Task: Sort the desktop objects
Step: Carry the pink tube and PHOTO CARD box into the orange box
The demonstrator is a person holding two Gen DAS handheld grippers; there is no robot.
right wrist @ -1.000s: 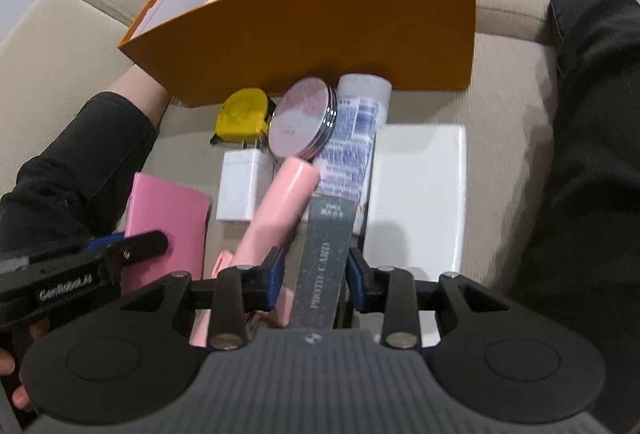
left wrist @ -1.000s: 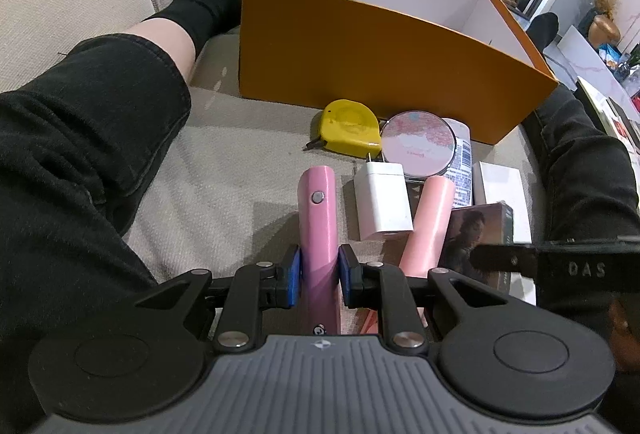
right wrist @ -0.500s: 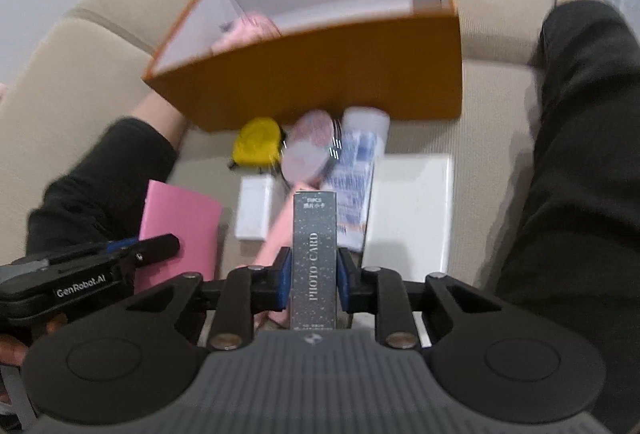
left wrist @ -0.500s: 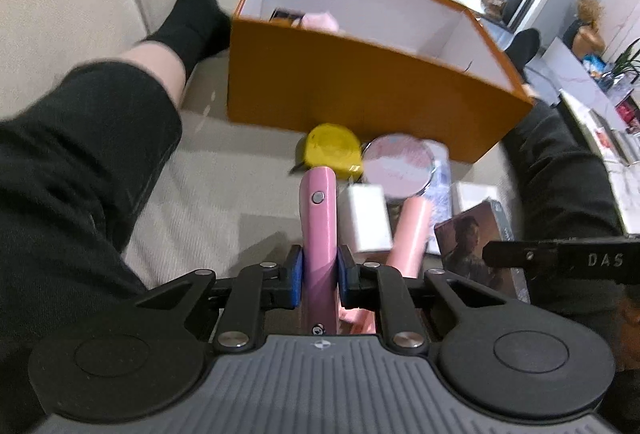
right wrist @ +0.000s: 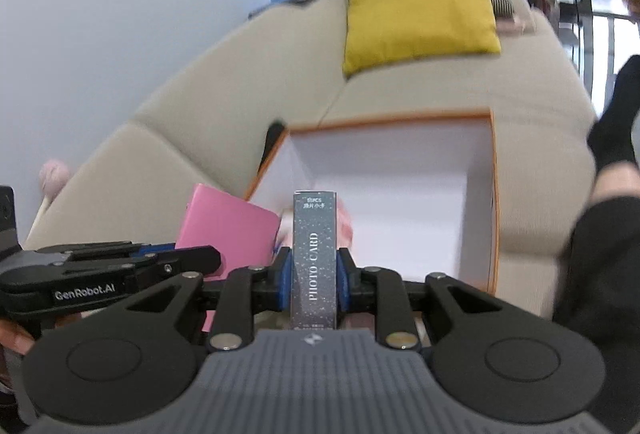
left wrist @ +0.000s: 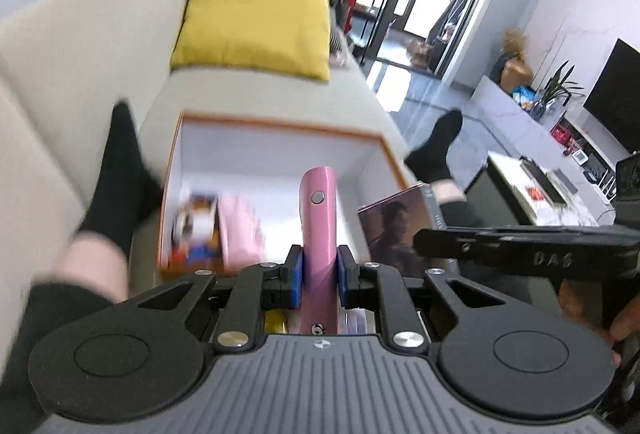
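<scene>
My left gripper [left wrist: 318,272] is shut on a flat pink case [left wrist: 318,218], held edge-on above the near side of the open orange box [left wrist: 276,126]. The case also shows in the right wrist view [right wrist: 224,230]. My right gripper [right wrist: 314,274] is shut on a grey "PHOTO CARD" box [right wrist: 314,254], raised over the orange box [right wrist: 494,194]. The photo card box's portrait face shows in the left wrist view [left wrist: 400,226]. Inside the orange box lie a pink item [left wrist: 240,230] and a colourful packet [left wrist: 196,230].
A yellow cushion [left wrist: 256,22] lies on the beige sofa [left wrist: 80,46] behind the box. The person's legs in black socks [left wrist: 120,170] flank the box on both sides. A TV stand and plant [left wrist: 560,94] are at far right.
Both grippers have lifted from the sofa seat with their objects and moved forward over the orange box. The loose items on the seat have dropped almost out of view.
</scene>
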